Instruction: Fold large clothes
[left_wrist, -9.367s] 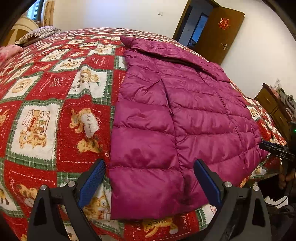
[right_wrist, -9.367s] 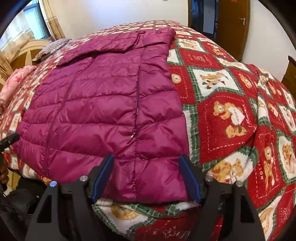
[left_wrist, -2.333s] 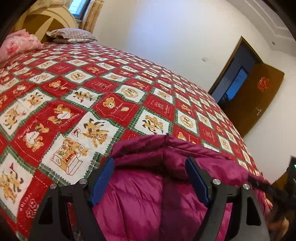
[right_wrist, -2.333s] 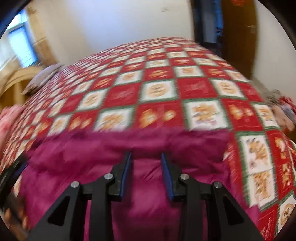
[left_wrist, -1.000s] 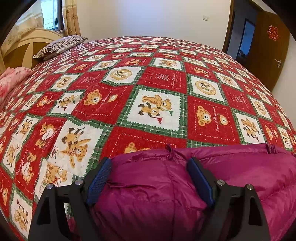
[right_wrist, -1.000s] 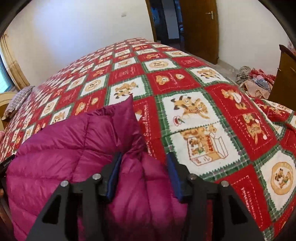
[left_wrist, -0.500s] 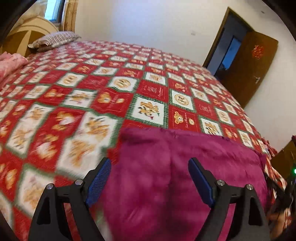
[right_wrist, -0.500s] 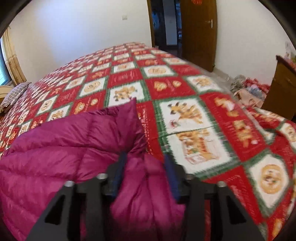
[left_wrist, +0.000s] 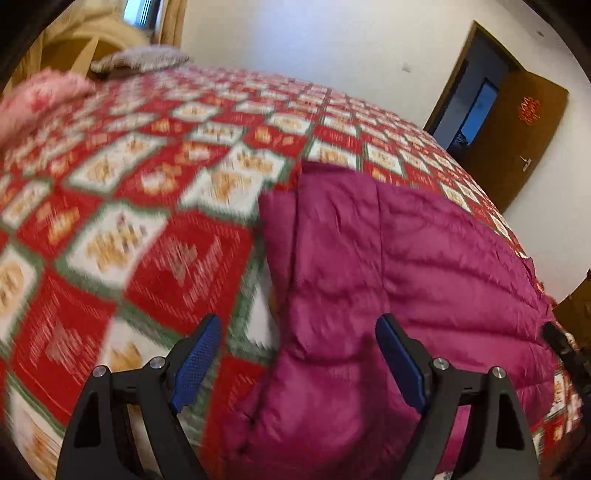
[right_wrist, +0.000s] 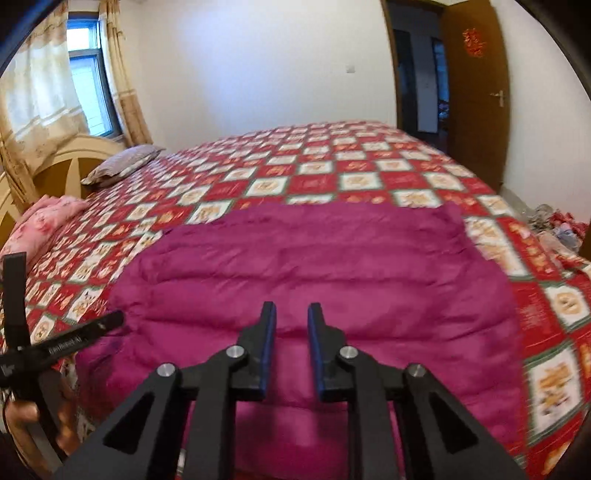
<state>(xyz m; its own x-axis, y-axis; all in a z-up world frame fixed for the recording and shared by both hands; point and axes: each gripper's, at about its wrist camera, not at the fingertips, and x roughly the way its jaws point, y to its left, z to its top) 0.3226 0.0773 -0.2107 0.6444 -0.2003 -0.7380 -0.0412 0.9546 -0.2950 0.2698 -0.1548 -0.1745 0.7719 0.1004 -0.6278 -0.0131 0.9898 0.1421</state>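
Observation:
The magenta quilted down jacket (right_wrist: 317, 266) lies folded into a wide block on the bed's near edge; it also shows in the left wrist view (left_wrist: 399, 280). My left gripper (left_wrist: 297, 350) is wide open and empty, held above the jacket's left edge. My right gripper (right_wrist: 291, 325) hovers above the jacket's near middle with its jaws nearly together and a narrow gap between them, nothing held.
The bed is covered by a red, white and green bear-pattern quilt (right_wrist: 332, 166). A striped pillow (right_wrist: 122, 162) and a pink bundle (right_wrist: 48, 218) lie by the headboard. An open brown door (right_wrist: 476, 96) stands at the right, with clothes on the floor (right_wrist: 557, 225) below.
The right gripper has let go of the jacket's corner, pulled back and narrowed. The left gripper has drawn back and left. The jacket now lies flat.

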